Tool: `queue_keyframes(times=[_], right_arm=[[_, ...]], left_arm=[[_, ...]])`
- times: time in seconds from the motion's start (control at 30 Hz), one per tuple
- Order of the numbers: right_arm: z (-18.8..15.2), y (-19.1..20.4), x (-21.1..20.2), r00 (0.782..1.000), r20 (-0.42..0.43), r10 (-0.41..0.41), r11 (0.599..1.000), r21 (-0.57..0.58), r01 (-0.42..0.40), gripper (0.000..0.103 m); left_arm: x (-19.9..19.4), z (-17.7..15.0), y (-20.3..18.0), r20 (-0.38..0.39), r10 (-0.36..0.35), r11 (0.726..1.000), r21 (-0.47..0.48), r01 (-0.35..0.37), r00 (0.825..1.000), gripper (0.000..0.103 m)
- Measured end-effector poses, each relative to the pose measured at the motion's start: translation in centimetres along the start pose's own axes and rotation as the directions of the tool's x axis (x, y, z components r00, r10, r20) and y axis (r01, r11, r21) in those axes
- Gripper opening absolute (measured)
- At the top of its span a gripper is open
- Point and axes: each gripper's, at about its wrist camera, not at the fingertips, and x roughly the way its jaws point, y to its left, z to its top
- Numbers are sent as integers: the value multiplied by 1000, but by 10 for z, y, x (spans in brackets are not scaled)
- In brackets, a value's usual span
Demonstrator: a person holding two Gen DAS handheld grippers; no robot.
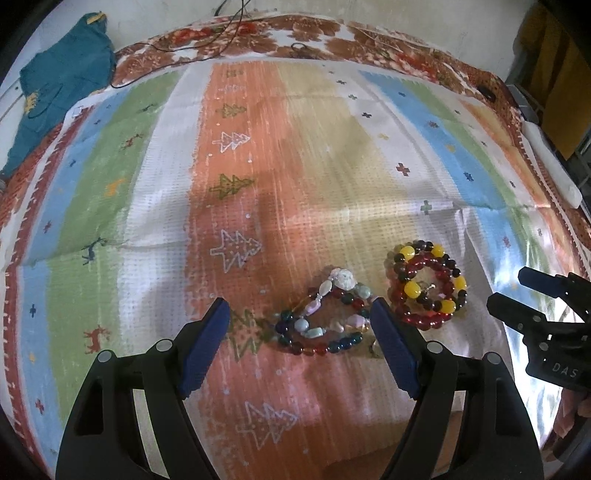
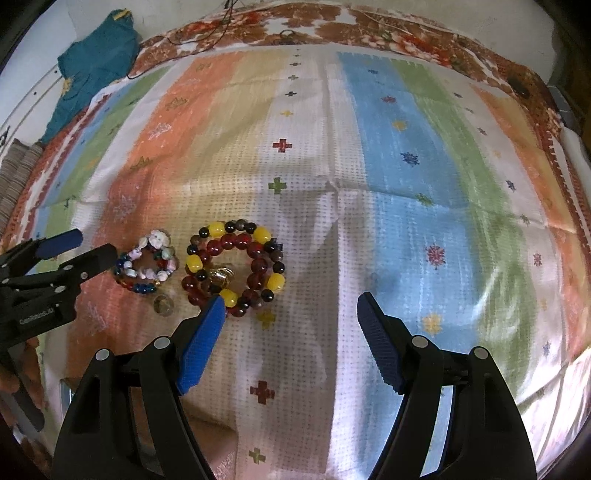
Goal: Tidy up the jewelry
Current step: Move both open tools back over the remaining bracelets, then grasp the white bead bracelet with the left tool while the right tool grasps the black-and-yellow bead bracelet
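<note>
A pile of mixed pastel and dark bead bracelets (image 1: 325, 317) lies on the striped cloth (image 1: 295, 147), between my left gripper's blue pads. My left gripper (image 1: 301, 317) is open and empty around it. A stack of red, yellow and black bead bracelets (image 1: 426, 286) lies just right of it. In the right wrist view that stack (image 2: 234, 266) has a gold ring (image 2: 221, 275) inside it, and a small clear ring (image 2: 163, 304) lies below the pastel pile (image 2: 147, 264). My right gripper (image 2: 290, 302) is open and empty, its left pad next to the red stack.
A teal garment (image 1: 62, 85) lies at the far left on a brown floral bedsheet (image 1: 314, 33). Black cables (image 1: 207, 40) run along the far edge. A white object (image 1: 550, 162) lies at the right edge.
</note>
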Motion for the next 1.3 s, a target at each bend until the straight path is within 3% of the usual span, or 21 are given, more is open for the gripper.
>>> queue_keyframes(times=[0.23, 0.4, 0.53, 0.6, 0.67, 0.83, 1.07, 1.17, 1.23, 1.3], right_arm=[[5, 1, 10, 1000, -13, -10, 1000, -1, 10, 74], [6, -6, 20, 998, -49, 44, 998, 43, -42, 74], [8, -7, 26, 998, -56, 31, 999, 41, -28, 74], [9, -7, 30, 997, -64, 30, 999, 43, -27, 72], [10, -7, 34, 997, -73, 24, 999, 39, -21, 65], [14, -6, 44, 996, -84, 12, 999, 36, -9, 64], [16, -7, 47, 997, -78, 15, 999, 29, -13, 60], [16, -9, 47, 997, -77, 11, 1000, 27, -9, 54], [15, -11, 49, 996, -83, -9, 1000, 23, 11, 43], [14, -12, 50, 996, -85, -13, 1000, 24, 15, 42]], left_arm=[[15, 3, -3, -20, 2, 1000, 21, -1, 1000, 76], [19, 8, -9, -16, 7, 999, 37, -6, 1000, 70], [23, 12, -14, -21, 13, 998, 57, -11, 1000, 65], [28, 12, -14, -36, 17, 998, 58, -15, 999, 48], [34, 12, -15, -65, 24, 998, 64, -20, 998, 42], [39, 11, -14, -67, 14, 998, 67, -10, 998, 42], [46, 12, -14, -76, 9, 997, 79, -3, 997, 26], [45, 10, -16, -73, 4, 996, 91, 2, 997, 20], [45, 10, -19, -70, 12, 995, 102, -4, 998, 18], [45, 9, -21, -69, 13, 994, 111, -5, 998, 13]])
